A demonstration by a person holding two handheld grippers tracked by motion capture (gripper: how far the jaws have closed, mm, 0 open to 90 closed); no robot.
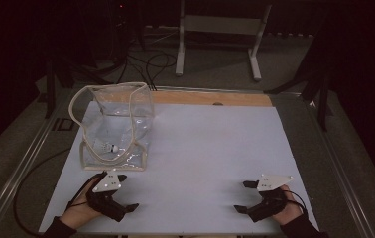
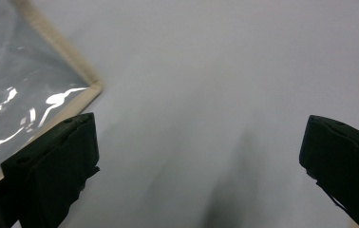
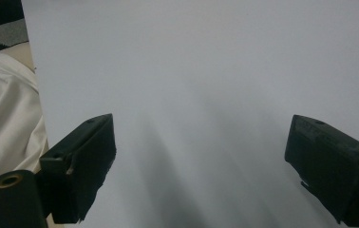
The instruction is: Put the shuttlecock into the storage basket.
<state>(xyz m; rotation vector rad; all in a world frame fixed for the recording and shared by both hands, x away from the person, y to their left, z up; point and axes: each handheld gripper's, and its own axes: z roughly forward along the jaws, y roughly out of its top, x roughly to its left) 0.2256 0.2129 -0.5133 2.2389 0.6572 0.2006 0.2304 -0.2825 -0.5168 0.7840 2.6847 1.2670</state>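
both grippers resting wide open and empty on the white table top.

left gripper low at the near left, jaws spread far apart with nothing between them, pointing inward toward the middle; grey plate on top, hand behind it with forearm entering from the bottom edge. just beside its outer jaw, the beige-trimmed corner of the clear plastic bag, standing open at the far left of the table, a small white object inside. right gripper mirrored at the near right, jaws equally wide, gripping nothing, well apart from the bag.
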